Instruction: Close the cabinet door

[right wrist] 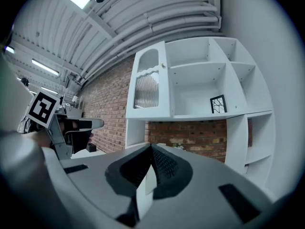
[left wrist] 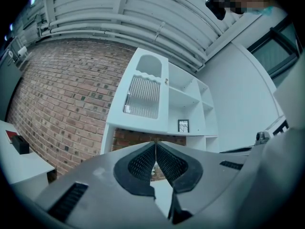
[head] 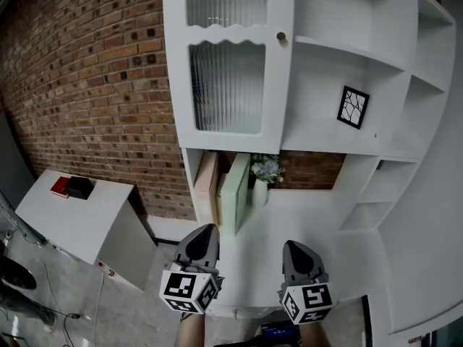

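While they hover side by side over the white worktop (head: 318, 215), the left gripper (head: 205, 228) and right gripper (head: 293, 244) both have their jaws pinched together on nothing. Past them a vase of flowers (head: 262, 183) sits in the niche. Above that, the cabinet door (head: 228, 63) with its ribbed glass and small knob (head: 281, 36) sits flush with its frame, well apart from both.

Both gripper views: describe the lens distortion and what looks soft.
Left gripper view: fisheye with dark corners, the cabinet leans, the near fingers are soft. Right gripper view: the same bend, the shelves bow, and the ceiling light glares at top left.
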`<state>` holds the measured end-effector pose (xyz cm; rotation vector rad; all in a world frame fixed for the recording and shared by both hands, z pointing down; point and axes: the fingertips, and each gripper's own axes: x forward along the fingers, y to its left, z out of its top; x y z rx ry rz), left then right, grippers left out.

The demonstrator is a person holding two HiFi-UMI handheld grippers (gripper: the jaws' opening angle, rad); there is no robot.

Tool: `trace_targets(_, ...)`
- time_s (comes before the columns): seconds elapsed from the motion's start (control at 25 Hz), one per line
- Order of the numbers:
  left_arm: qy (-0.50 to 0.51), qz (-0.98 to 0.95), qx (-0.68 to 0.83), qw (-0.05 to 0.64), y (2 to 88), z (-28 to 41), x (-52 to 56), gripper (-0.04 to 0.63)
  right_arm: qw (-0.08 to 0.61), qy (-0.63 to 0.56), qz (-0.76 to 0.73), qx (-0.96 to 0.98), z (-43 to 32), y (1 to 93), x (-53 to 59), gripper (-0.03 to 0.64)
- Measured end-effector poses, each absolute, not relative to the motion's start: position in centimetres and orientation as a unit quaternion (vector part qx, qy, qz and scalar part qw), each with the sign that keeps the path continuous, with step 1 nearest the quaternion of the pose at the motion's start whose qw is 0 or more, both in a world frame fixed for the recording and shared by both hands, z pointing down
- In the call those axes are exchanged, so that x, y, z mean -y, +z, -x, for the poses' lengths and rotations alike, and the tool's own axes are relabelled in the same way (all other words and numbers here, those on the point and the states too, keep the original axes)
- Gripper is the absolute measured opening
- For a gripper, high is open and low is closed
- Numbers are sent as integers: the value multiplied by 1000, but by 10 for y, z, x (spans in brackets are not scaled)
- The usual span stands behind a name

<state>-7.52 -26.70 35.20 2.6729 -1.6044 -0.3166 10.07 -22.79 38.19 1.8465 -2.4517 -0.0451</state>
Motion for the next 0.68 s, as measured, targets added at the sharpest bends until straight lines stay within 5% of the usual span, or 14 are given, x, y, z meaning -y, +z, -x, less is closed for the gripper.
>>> trace_targets(0.68, -90, -851, 517, -2, 353, 66, 285, 18, 33, -5, -597, 802, -110, 385, 248, 0)
